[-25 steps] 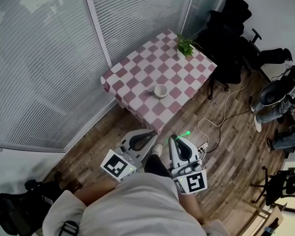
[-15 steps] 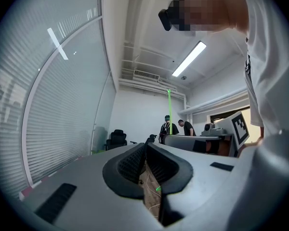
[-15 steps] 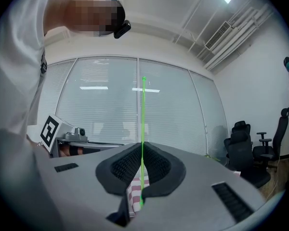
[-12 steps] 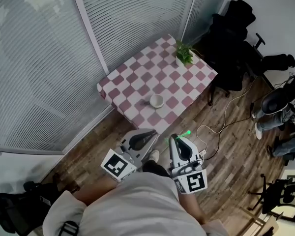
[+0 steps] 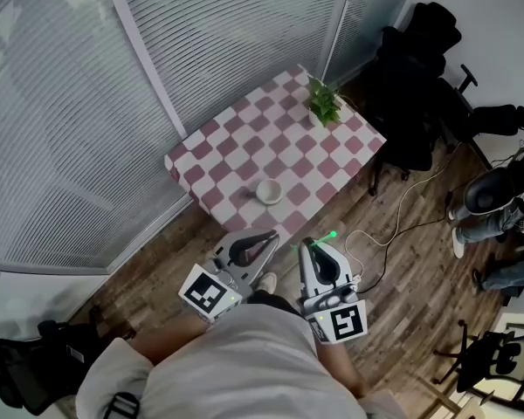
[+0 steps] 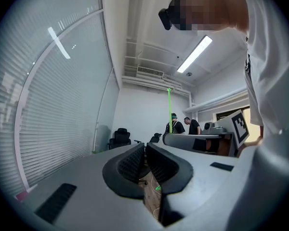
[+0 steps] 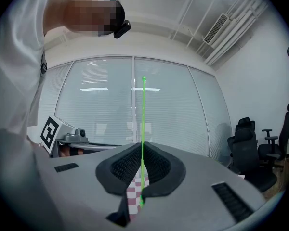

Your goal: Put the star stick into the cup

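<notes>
A white cup [image 5: 268,191] stands near the front edge of the pink-and-white checked table [image 5: 231,138]. The star stick [image 7: 143,129] is a thin green rod. It rises upright from my right gripper [image 7: 142,149], which is shut on it. In the head view its green top [image 5: 332,234] glows just beyond the right gripper [image 5: 307,245]. My left gripper [image 5: 266,236] is held beside the right one, short of the table; its jaws [image 6: 145,149] are shut with nothing between them. The stick also shows as a green line [image 6: 169,109] in the left gripper view.
A small potted plant [image 5: 323,103] sits at the table's far corner. Blinds cover the windows [image 5: 87,103] on the left. Black office chairs [image 5: 419,77] stand right of the table, a white cable [image 5: 393,212] runs over the wooden floor, and people [image 5: 493,199] are at the right edge.
The table and cup have slid down and to the left in the head view, nearer to both grippers. The grippers keep their places in front of the person's body, the stick still held.
</notes>
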Demonstrator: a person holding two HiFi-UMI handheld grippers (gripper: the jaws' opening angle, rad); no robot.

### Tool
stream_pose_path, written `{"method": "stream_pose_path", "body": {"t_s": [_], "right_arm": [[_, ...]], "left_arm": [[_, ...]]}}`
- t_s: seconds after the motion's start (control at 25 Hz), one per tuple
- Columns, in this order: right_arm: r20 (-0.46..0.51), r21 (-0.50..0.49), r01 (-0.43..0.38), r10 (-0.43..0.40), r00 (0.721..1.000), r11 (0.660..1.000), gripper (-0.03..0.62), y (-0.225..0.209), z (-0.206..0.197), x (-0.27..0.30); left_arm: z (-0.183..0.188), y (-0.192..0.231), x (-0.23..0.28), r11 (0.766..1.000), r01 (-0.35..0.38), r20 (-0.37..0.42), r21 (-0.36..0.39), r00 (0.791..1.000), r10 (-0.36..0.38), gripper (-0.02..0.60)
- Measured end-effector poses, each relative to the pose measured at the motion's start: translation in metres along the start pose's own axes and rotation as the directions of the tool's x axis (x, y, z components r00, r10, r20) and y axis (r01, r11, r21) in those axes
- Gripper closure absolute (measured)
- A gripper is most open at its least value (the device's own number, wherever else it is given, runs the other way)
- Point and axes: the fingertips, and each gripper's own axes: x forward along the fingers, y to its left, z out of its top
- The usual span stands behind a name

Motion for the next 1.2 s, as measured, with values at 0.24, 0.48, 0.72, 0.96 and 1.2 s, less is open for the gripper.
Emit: {"method": "stream_pose_path", "body": {"t_s": [0.24, 0.48, 0.72, 0.96, 1.2], "right_arm": [[-0.014, 0.012, -0.023, 0.024, 1.000, 1.000, 0.556, -0.029, -0.008, 0.008], [-0.013, 0.021, -0.049, 0.049, 0.999, 0.999, 0.556, -0.044, -0.012, 0.016], [-0.014, 0.031, -0.058, 0.058, 0.998, 0.998, 0.556, -0.048, -0.016, 0.022], [-0.012, 0.027, -0.055, 0.055, 0.998, 0.998, 0.556, -0.048, -0.016, 0.033], [-0.019, 0.024, -0.048, 0.048, 0.999, 0.999, 0.556, -0.044, -0.016, 0.048]], "left_arm": [[-0.007, 0.006, 0.028, 1.000, -0.023, -0.008, -0.006, 1.000, 0.023, 0.538], [-0.014, 0.014, 0.040, 0.999, -0.048, -0.019, -0.011, 0.999, 0.047, 0.538], [-0.018, 0.019, 0.045, 0.999, -0.049, -0.028, -0.009, 0.998, 0.049, 0.538], [-0.016, 0.031, 0.044, 0.999, -0.049, -0.027, -0.004, 0.998, 0.049, 0.538], [-0.016, 0.046, 0.041, 1.000, -0.027, -0.035, -0.008, 0.999, 0.027, 0.538]]}}
